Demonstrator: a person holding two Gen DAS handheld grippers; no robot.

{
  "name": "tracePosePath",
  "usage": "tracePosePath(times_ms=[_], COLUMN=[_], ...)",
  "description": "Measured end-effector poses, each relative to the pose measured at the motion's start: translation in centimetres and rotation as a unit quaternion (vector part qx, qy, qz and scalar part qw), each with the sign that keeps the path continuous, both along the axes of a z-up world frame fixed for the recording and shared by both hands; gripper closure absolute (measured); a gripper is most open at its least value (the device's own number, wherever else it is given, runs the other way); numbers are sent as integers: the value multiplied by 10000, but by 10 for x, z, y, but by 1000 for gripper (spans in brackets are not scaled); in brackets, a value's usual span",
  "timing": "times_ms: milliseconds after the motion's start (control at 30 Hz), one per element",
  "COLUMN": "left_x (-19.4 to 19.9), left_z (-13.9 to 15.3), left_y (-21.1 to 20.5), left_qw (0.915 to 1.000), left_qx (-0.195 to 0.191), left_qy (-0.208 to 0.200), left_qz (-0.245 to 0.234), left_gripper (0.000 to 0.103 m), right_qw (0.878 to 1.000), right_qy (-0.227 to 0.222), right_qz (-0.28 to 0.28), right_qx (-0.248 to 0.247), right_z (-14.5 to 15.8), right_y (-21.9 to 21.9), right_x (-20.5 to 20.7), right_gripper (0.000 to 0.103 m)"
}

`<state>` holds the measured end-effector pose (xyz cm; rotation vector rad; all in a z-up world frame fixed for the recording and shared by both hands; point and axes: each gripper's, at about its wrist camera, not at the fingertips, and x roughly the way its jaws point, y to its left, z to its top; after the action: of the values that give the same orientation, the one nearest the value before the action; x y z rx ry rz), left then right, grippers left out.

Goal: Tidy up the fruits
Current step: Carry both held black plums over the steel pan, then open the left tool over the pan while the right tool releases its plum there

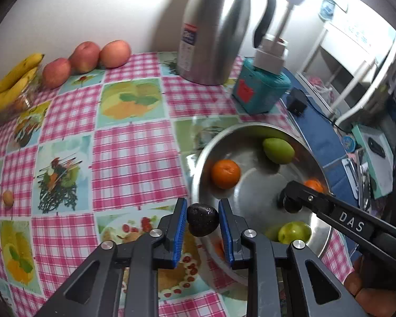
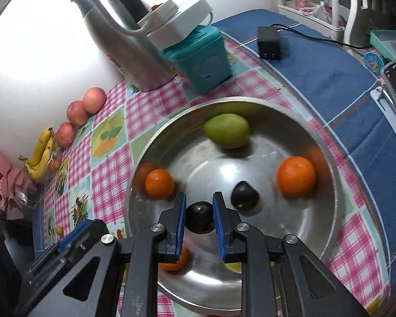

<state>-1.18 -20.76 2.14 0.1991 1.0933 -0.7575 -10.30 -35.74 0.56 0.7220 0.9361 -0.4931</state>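
Left wrist: dark plum (image 1: 202, 219) in left gripper (image 1: 202, 227)

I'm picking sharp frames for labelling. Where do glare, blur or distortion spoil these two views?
Left wrist view: window glare whitens the wall above the steel jug; the bowl rim smears; the checked cloth bends at the edges. Right wrist view: glare washes the upper left; the green fruit and orange blur.

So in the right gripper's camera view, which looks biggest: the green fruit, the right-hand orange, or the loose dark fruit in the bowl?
1. Green fruit
2. Right-hand orange, nearly as big
3. Loose dark fruit
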Motion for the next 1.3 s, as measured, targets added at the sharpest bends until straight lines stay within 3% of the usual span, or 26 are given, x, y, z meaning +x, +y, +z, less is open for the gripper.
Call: tracePosePath(times_ms=[1300], left_x=[-3], left_z=[-8], left_y=[-11], left_qw=[9998], left_qx=[41], left_qy=[94], left_qz=[-176], left_gripper=[74], right_qw=[9995], right_qy=[288], right_qz=[69], right_qx=[-102], right_z=[-6], right_y=[3], right_x=[1], right_gripper=[81])
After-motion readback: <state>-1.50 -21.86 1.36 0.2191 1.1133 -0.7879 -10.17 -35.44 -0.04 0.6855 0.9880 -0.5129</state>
